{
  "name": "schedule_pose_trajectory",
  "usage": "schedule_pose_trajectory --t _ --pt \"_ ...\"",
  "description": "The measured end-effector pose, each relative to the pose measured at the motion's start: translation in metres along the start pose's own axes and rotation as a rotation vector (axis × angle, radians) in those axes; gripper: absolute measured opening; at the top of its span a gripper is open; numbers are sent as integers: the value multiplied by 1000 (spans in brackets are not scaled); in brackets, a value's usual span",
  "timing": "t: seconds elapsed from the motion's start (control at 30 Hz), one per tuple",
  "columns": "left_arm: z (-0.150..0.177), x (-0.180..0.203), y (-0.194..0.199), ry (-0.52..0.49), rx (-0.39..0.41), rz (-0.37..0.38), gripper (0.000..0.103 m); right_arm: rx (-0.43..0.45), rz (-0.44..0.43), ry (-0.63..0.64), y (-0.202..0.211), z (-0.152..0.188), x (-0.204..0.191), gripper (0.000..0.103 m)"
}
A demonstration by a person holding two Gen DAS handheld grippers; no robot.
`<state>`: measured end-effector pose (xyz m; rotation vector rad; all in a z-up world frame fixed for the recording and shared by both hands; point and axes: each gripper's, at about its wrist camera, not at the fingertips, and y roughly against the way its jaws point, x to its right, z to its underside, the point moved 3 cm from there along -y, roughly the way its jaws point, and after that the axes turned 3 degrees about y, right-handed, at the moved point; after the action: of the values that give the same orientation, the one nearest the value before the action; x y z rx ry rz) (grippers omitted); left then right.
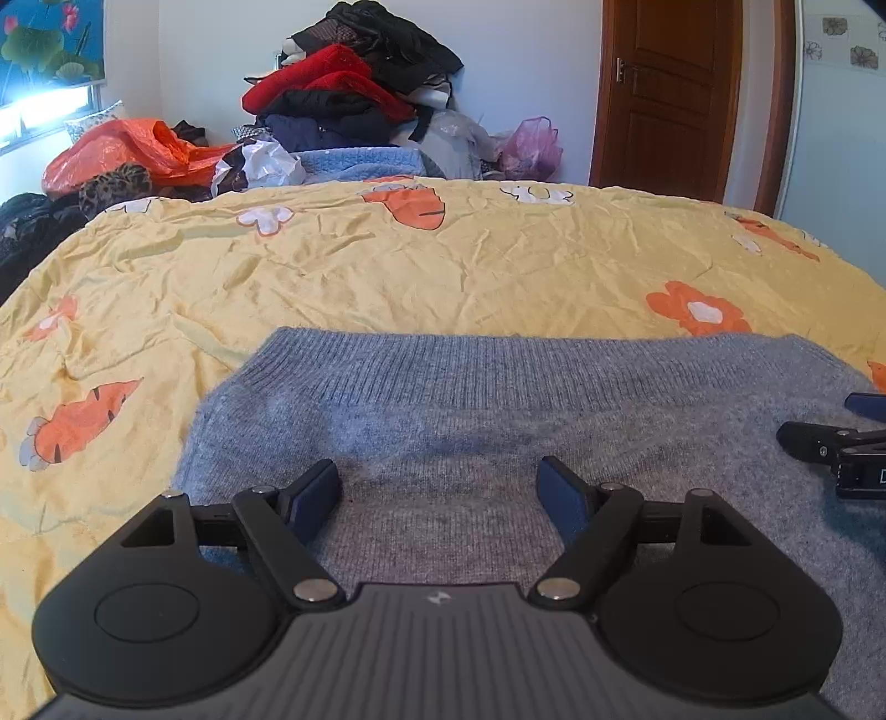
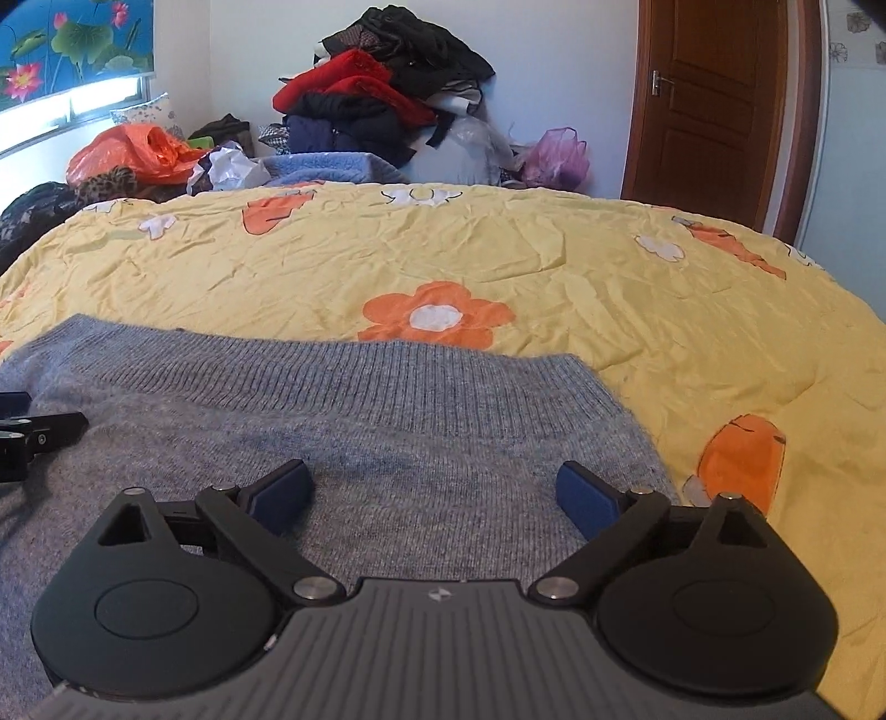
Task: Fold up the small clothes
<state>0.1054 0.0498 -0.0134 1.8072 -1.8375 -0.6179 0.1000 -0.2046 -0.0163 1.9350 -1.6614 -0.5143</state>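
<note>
A grey knitted sweater (image 1: 498, 443) lies flat on the bed's yellow flowered quilt (image 1: 387, 266), its ribbed band toward the far side. The left gripper (image 1: 440, 493) hovers low over the sweater's left part with its jaws spread wide and nothing between them. The right gripper (image 2: 437, 493) hangs over the right part, jaws equally apart and empty.

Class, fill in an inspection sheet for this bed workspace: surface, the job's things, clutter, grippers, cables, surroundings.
Surface: yellow flowered quilt, wrinkled.
Job's things: grey knitted sweater lying flat, ribbed hem away from the cameras.
Clutter: clothes pile, orange plastic bag, purple plastic bag beyond the quilt.
Grippers: left gripper and right gripper open over the sweater.
Cables: nothing seen.
Surroundings: wooden door, lotus picture.
</note>
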Motion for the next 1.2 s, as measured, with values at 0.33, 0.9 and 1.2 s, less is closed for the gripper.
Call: schedule_pose_trajectory --t 0.33,0.9,1.2 --pt "32 6 58 54 16 52 79 18 17 -29 41 -1 -8 96" --pt "37 1 58 36 24 19 95 18 35 67 33 19 -20 100" --pt "49 15 86 43 19 116 96 46 -12 84 72 21 -39 97"
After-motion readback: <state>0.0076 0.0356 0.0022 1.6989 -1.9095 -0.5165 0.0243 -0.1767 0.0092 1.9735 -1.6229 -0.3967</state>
